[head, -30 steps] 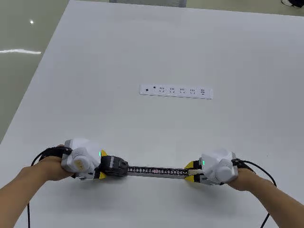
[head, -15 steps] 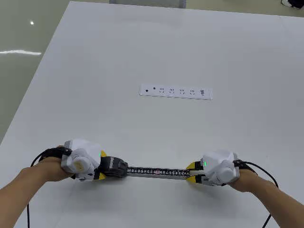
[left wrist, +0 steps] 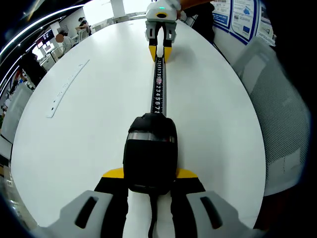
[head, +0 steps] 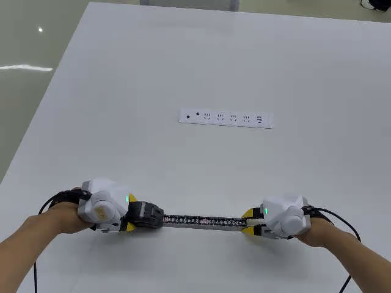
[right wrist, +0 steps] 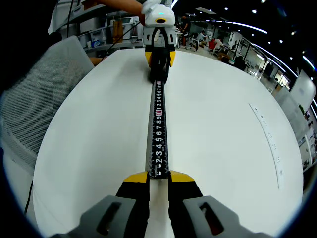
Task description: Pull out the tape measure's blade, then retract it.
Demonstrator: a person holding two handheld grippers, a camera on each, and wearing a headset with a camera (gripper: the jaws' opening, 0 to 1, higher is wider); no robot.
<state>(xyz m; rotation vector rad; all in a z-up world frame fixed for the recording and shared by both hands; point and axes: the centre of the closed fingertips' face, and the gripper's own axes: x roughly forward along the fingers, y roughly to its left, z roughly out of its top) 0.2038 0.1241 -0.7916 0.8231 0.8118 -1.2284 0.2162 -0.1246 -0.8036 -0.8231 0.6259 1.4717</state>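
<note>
We see a white power strip lying flat on the white surface, with a grey mesh chair alongside.

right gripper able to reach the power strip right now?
Probably not yet: the right gripper is shut on the blade tip. Only bare table lies between it and the power strip.

The right gripper pinches the near end of the blade between its yellow tips. The blade runs straight across the white table to the left gripper, which seems to clamp the dark case. A power strip lies well right of the blade.
</note>
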